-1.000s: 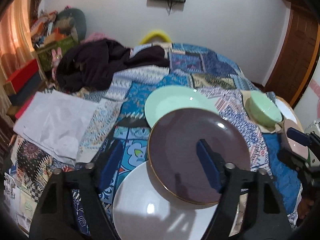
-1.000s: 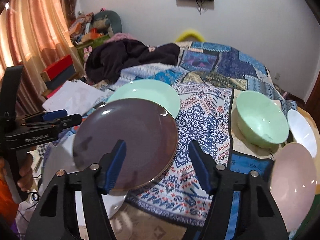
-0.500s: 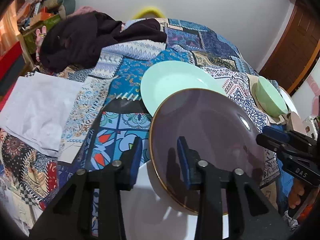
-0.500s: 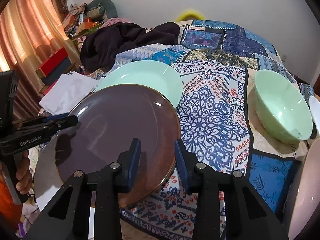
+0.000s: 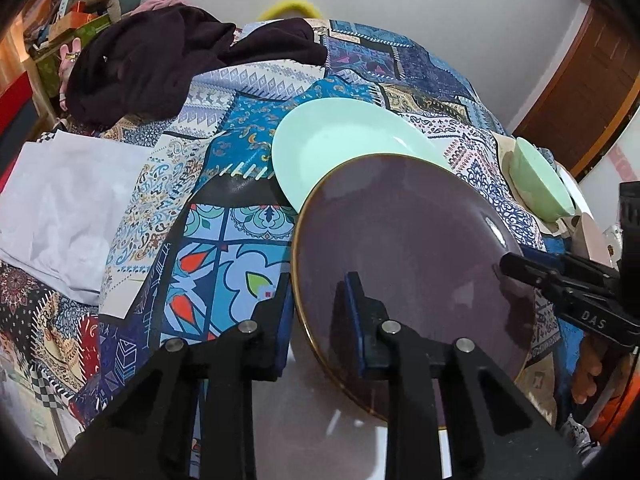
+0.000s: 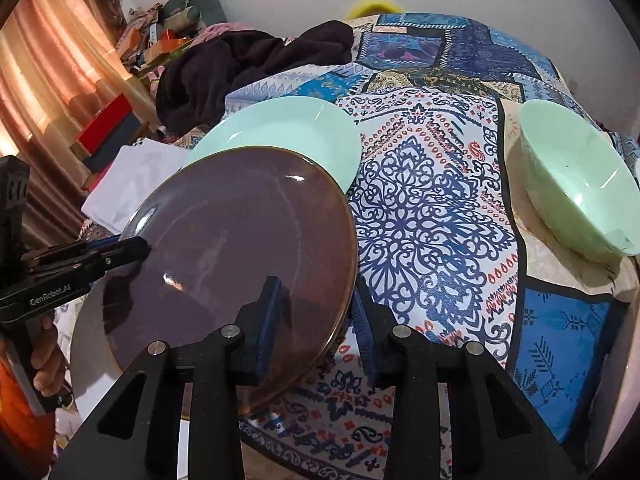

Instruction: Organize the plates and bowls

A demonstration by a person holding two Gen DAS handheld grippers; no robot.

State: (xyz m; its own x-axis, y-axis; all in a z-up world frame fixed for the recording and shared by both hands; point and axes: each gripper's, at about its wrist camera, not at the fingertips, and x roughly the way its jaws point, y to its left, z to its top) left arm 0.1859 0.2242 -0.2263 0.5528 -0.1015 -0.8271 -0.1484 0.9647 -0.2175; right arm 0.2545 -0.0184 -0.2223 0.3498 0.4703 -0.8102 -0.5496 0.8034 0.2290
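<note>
A dark purple-brown plate [image 5: 400, 248] [image 6: 240, 240] with a gold rim lies tilted over a white plate [image 5: 312, 420] [image 6: 86, 344], its far edge overlapping a mint-green plate [image 5: 340, 144] [image 6: 288, 132]. My left gripper [image 5: 316, 312] straddles its left rim, one pad under and one on top, jaws still closing on it. My right gripper [image 6: 316, 316] is shut on the opposite rim. Each gripper shows in the other's view: the left gripper [image 6: 136, 248], the right gripper [image 5: 508, 264]. A green bowl [image 5: 540, 180] [image 6: 576, 180] sits to the right.
Everything lies on a patterned patchwork bedspread [image 6: 432, 200]. Dark clothes [image 5: 160, 60] are heaped at the back, white paper [image 5: 60, 200] lies at the left. Boxes [image 6: 104, 128] and a curtain stand beyond the left edge, a wooden door [image 5: 580, 100] at the right.
Both grippers sank toward the dark plate and narrowed from wide open down onto its opposite rims. The plate now fills more of both views.
</note>
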